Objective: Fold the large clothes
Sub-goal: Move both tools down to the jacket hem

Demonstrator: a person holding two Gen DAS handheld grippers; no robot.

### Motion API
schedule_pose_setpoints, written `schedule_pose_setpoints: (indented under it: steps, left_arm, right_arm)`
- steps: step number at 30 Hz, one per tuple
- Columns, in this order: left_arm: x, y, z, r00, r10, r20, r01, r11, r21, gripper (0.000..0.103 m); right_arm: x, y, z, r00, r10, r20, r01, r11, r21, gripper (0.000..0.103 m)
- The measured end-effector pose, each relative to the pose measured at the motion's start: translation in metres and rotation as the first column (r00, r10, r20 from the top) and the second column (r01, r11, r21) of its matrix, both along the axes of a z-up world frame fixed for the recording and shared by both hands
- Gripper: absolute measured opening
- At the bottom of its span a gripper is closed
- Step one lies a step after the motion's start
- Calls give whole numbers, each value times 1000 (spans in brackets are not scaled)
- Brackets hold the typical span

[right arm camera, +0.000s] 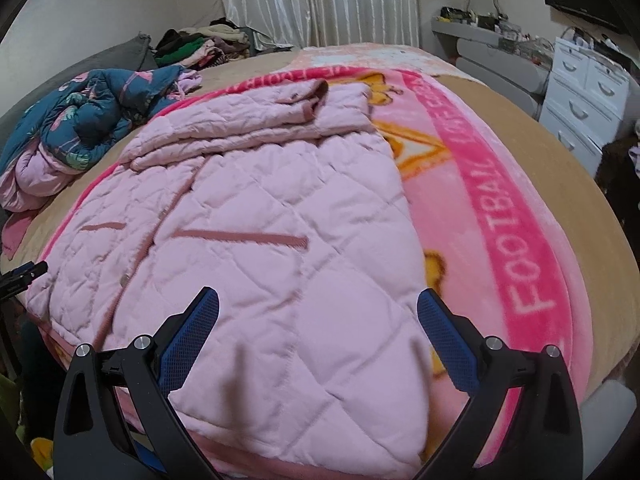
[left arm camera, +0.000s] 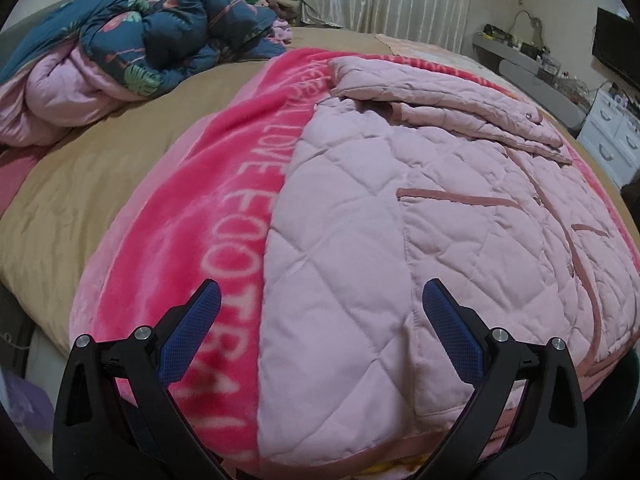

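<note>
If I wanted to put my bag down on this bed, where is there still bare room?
The tan sheet is bare between the crumpled blue quilt and the pink blanket. Another bare tan strip runs between the blanket's edge and the white drawers. The pink jacket fills the blanket's middle, and the clothes pile crowds the far corner.
</note>
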State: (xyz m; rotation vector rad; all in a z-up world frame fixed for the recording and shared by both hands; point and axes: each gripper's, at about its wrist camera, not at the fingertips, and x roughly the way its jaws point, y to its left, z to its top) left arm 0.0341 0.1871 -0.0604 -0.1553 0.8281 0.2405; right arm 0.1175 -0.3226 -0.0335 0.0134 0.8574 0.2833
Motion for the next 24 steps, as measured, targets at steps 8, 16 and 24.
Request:
schedule_pose_setpoints:
  steps: [8, 16, 24]
  left_arm:
    - [-9, 7, -12, 1000, 1, -27, -1, 1000, -4, 95]
    - [-15, 7, -26, 997, -12, -70, 11, 1000, -16, 95]
    - [-13, 2, -32, 996, -29, -87, 28, 999, -17, 95]
  right_arm:
    - [-11, -22, -24, 997, -45, -66, 45, 999, -11, 99]
    - [-23, -32, -42, 991, -53, -122, 56, 998, 17, 99]
    - [-33, -33, -49, 988, -47, -145, 55, 997, 54, 99]
